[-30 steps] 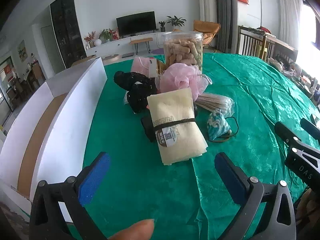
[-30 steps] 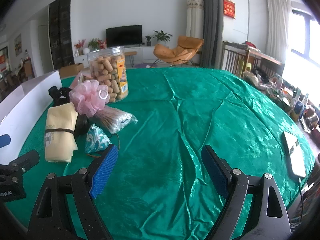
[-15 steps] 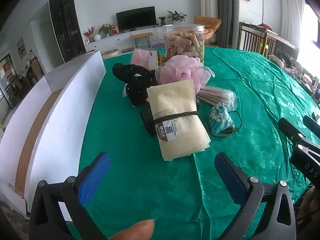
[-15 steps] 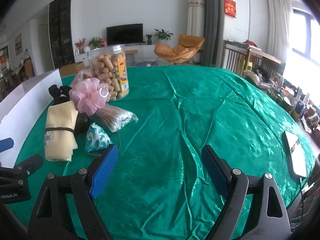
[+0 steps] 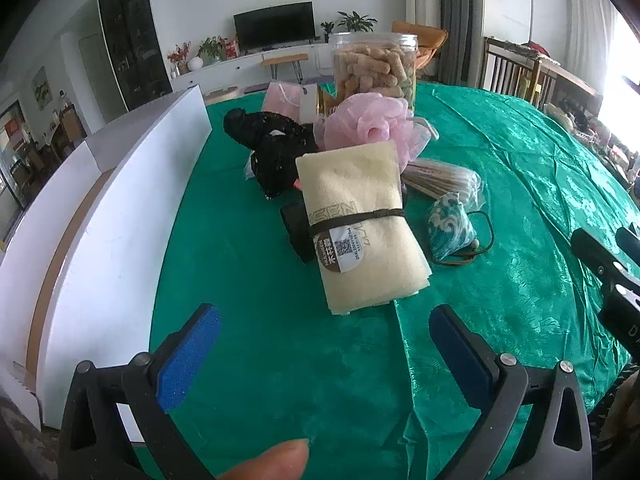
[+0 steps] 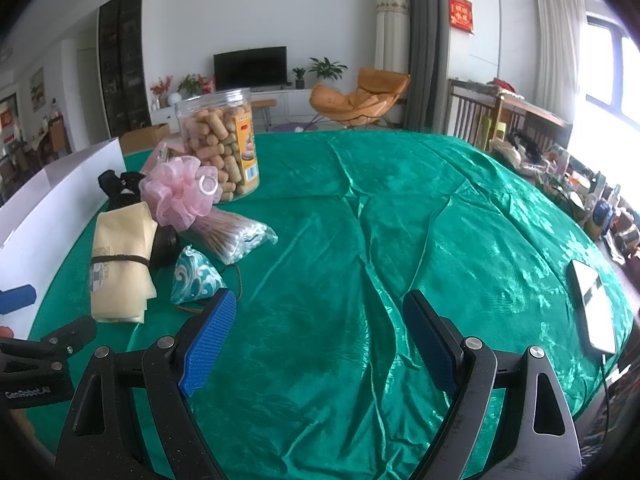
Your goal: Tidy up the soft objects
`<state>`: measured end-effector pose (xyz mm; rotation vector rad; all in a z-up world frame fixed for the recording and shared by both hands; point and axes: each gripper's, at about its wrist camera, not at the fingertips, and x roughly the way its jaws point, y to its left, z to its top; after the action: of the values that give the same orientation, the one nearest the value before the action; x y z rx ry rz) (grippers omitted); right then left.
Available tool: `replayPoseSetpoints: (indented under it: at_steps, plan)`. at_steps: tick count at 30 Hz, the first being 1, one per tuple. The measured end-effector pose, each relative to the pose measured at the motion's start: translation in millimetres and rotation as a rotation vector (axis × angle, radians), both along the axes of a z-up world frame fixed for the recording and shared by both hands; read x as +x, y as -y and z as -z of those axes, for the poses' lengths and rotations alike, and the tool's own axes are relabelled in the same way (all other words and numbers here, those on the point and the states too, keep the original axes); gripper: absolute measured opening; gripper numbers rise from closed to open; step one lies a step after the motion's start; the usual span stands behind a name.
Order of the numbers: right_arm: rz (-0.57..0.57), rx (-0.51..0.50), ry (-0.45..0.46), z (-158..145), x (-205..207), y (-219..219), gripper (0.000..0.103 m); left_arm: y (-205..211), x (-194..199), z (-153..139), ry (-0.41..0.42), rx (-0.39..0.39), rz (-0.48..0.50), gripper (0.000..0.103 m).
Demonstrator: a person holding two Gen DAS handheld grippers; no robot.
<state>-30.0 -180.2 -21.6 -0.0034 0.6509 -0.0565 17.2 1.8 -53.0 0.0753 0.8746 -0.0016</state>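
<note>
A folded cream towel (image 5: 360, 224) (image 6: 120, 260) bound by a dark band lies on the green tablecloth (image 5: 280, 340), just beyond my open left gripper (image 5: 324, 344). Behind it sit a pink mesh puff (image 5: 372, 124) (image 6: 180, 192), a black fabric bundle (image 5: 276, 148) and a pink pouch (image 5: 282, 96). A teal patterned pouch (image 5: 450, 232) (image 6: 196, 278) with a brown cord rests to the right of the towel. My right gripper (image 6: 316, 336) hangs open over bare cloth, right of the pile, holding nothing.
A long white box (image 5: 92, 220) with a brown inside runs along the table's left edge. A clear jar of snacks (image 6: 220, 144) stands behind the pile, and a plastic bag of sticks (image 6: 236, 236) lies beside it. A phone (image 6: 592, 308) rests at the far right.
The left gripper has edged closer to the towel, which now looks larger and lower in its view. The right gripper has barely moved. Both stay open.
</note>
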Motion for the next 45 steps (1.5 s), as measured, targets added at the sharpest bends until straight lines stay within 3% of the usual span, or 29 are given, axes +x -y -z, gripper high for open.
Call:
replayPoseSetpoints:
  at_steps: [16, 30, 35, 39, 45]
  plan:
    - [0.032, 0.069, -0.013, 0.5, 2.5, 13.0, 0.088, -9.7, 4.0, 18.0, -0.062, -0.023, -0.005, 0.103]
    - [0.011, 0.035, -0.031, 3.9, 3.9, 7.4, 0.088, -12.3, 9.8, 30.6, -0.094, 0.017, -0.007, 0.103]
    - [0.002, 0.019, -0.044, 6.4, 5.5, 4.0, 0.088, -17.2, 25.6, 48.4, -0.172, 0.008, 0.004, 0.103]
    - [-0.009, 0.0, -0.06, 9.4, 7.7, -0.9, 0.088, -23.2, 43.9, 51.6, -0.196, -0.055, 0.014, 0.103]
    - [-0.015, -0.005, -0.065, 10.6, 8.2, -2.3, 0.088, -14.8, 86.0, 53.8, -0.19, -0.063, 0.034, 0.103]
